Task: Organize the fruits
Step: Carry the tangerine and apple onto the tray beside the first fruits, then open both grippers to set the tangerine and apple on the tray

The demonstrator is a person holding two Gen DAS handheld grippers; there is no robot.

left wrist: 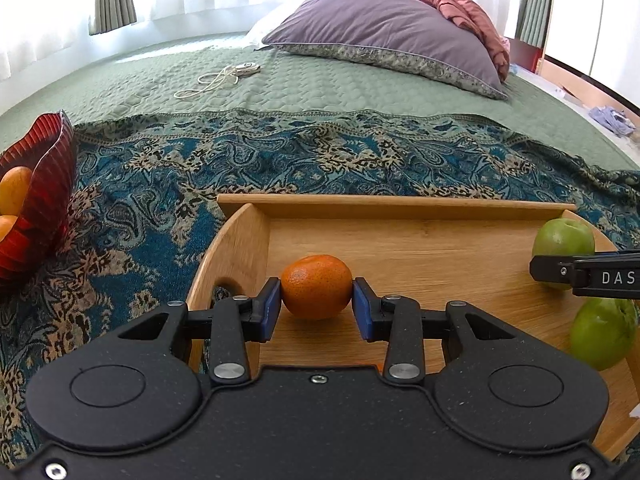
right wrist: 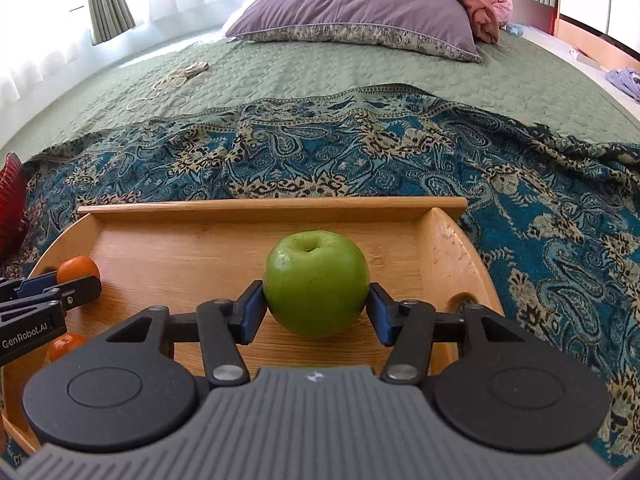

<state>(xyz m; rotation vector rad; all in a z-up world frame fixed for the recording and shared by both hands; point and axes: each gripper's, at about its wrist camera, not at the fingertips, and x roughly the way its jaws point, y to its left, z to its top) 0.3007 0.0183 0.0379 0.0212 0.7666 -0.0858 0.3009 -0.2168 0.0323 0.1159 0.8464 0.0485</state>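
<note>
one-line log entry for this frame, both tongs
left tongs: shut on tangerine | right tongs: shut on green apple | both fruits at wooden tray

Wooden tray [left wrist: 420, 248] lies on patterned blue throw [left wrist: 280, 152] over quilted green bedspread [left wrist: 300, 80]. In tray: orange mandarin [left wrist: 316, 286] at left btw left gripper [left wrist: 316, 306] pads; green apple [right wrist: 316, 282] at right btw right gripper [right wrist: 316, 308] pads. Ribbed red bowl [left wrist: 48, 184] sits left of tray w/ two oranges [left wrist: 14, 192] inside. Purple pillow [left wrist: 384, 28] lies behind.
</note>
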